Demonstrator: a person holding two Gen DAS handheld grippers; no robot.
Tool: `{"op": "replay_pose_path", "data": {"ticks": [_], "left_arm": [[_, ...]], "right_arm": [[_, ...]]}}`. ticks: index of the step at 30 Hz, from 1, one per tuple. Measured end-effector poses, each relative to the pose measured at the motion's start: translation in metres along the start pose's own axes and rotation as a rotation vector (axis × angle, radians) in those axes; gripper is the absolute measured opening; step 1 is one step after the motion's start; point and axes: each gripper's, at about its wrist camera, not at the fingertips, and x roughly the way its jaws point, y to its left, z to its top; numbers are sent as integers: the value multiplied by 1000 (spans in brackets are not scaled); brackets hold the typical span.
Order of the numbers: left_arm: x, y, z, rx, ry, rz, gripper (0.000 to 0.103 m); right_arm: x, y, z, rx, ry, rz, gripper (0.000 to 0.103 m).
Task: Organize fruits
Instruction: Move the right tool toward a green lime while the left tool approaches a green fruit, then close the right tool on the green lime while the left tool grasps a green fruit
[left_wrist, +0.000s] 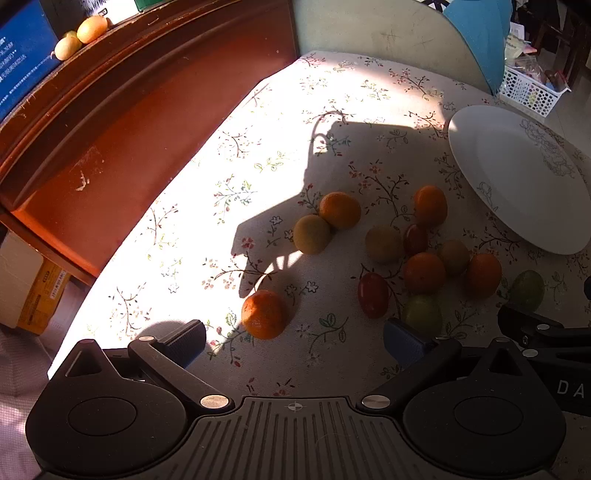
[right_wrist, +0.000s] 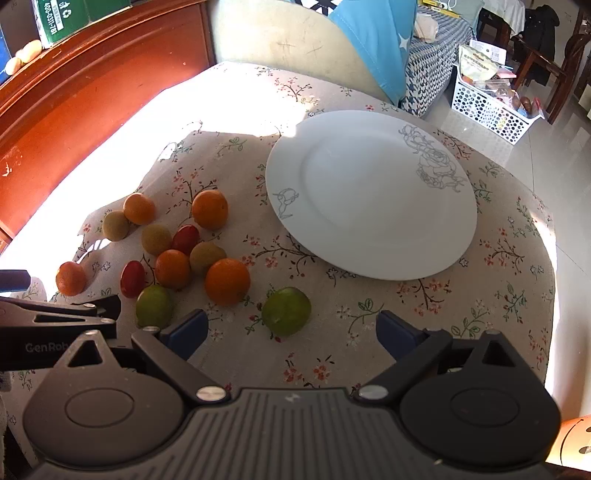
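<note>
Both claws hang wide apart and hold nothing. The left claw sits low over the bench, with one orange just ahead between its fingers. The right claw frames a green fruit that lies apart from the rest. The other fruit sits in a loose cluster left of the plate, which is bare, so by my reading no fruit has been moved yet.

The likely trouble is rolling. These fruits are round and smooth, and a finger that nudges one before closing could send it across the cloth. The cluster is tight, several pieces touching, so a reach into it may knock neighbours loose. The two claws are also near each other; the left one shows at the edge of the right view, so crossing paths could make them collide.

The bench edge curves close on the right and near sides, with floor below. The wooden furniture walls the left. Open cloth lies between the green fruit and the plate.
</note>
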Motion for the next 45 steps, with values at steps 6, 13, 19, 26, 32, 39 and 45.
{"op": "replay_pose_path", "data": {"ticks": [6,13,19,26,32,39,45], "left_arm": [[1,2,0,-5,-6,-43,102],[-1,2,-2,8,-18,-85,102],[-1,-1,-4,39,-29,-123,101],[-4,-6,-5,52,-51,-181,90],[-1,-20,-7,83,-55,-217,73],[6,-35,-8,110,-47,-240,47],[9,-40,-6,124,-51,-249,46]], "right_arm": [[-6,-26,-5,28,-35,74,92],[-2,-42,-12,75,-20,161,74],[4,-34,-14,59,-25,172,61],[10,-27,-12,65,-28,168,41],[13,-27,-13,74,-24,176,31],[13,-28,-13,79,-29,178,31],[14,-30,-12,94,-27,183,31]]}}
